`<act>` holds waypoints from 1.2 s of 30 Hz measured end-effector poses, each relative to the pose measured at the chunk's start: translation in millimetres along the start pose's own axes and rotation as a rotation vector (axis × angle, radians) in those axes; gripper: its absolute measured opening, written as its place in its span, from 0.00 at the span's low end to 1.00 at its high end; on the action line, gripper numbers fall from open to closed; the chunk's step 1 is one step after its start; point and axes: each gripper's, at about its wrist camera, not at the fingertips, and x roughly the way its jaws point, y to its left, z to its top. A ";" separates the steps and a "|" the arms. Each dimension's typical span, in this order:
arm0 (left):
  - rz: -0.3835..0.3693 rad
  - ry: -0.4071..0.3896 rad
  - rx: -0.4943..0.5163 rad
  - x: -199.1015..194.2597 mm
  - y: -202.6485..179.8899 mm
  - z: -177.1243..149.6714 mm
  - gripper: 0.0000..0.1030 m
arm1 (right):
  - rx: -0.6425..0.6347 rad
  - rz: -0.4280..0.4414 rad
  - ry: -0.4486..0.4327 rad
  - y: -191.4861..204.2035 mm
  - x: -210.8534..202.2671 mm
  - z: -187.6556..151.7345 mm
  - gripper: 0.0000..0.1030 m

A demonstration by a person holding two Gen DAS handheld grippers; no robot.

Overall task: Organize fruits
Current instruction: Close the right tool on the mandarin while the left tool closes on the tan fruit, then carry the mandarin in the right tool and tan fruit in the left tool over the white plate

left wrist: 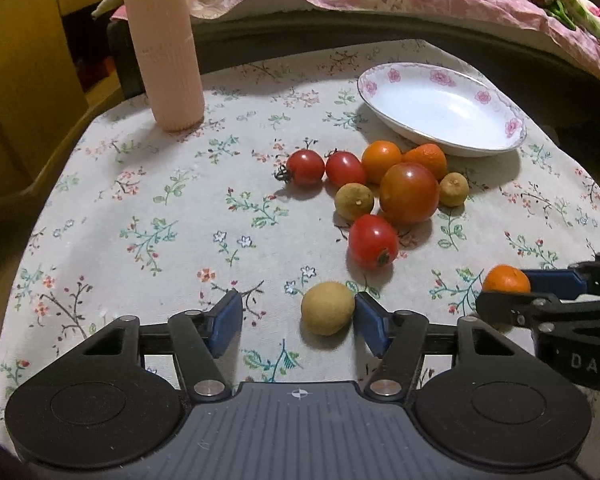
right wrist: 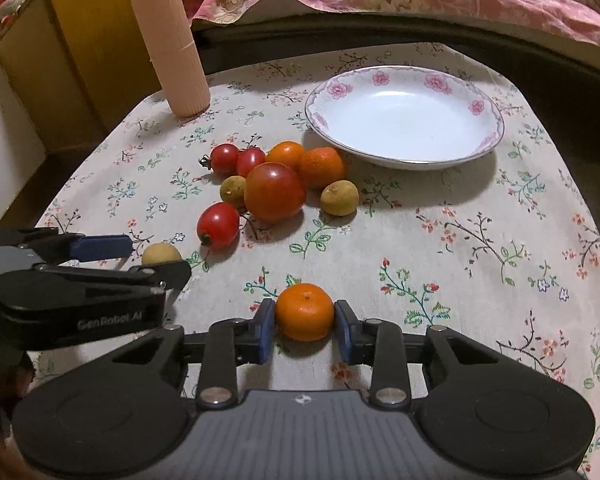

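Two handheld grippers work a floral-clothed bench. The right gripper has its jaws closed against a small orange mandarin, which rests on the cloth squarely between the pads. The left gripper hangs with jaws spread wide, a pale yellow-brown round fruit touching its right pad. The empty white flower-rimmed dish lies straight ahead, beyond the remaining fruit cluster.

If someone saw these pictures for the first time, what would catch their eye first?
Probably the right gripper bracketing a small orange on the floral tablecloth, and the left gripper open with a yellowish fruit against one pad. Behind them, a cluster of tomatoes and oranges lies beside an empty flower-rimmed dish.
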 end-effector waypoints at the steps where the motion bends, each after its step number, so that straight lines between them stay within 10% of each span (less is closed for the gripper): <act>1: 0.001 -0.004 0.004 0.1 -1.1 0.4 0.67 | 0.002 0.002 -0.001 -0.8 -0.8 -0.6 0.33; 14: 0.002 0.003 0.004 8.5 -3.3 -3.3 0.96 | -0.008 0.025 -0.017 -4.6 -3.1 -5.5 0.33; 24: -0.079 0.014 0.026 0.8 -7.0 2.0 0.51 | 0.029 0.067 0.003 -12.5 -2.4 -1.2 0.33; 36: -0.080 0.009 0.046 -4.7 -8.6 -3.1 0.34 | 0.041 -0.009 -0.013 -12.3 -12.4 -3.5 0.33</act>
